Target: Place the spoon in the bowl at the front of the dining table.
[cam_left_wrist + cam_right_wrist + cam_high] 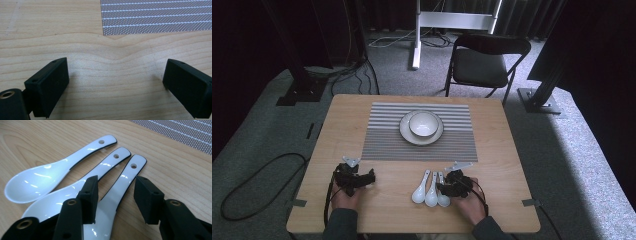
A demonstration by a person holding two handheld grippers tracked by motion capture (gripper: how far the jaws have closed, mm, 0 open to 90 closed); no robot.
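Three white ceramic spoons lie side by side near the table's front edge, their handles pointing away towards the placemat (382,145). My right gripper (116,187) straddles the handle of the rightmost spoon (132,166). Its jaws stand either side of the handle, with a gap showing at the right pad. The left jaw overlaps the middle spoon (110,162), and the leftmost spoon (37,180) lies free. In the high view the right gripper (446,189) sits just right of the spoons (431,194). My left gripper (116,82) rests open over bare wood, left of them (369,176).
A white bowl (424,123) stands on a plate (404,131) in the middle of the grey striped placemat (155,17). A black folding chair (484,62) stands beyond the table's far edge. Cables trail on the carpet at the left.
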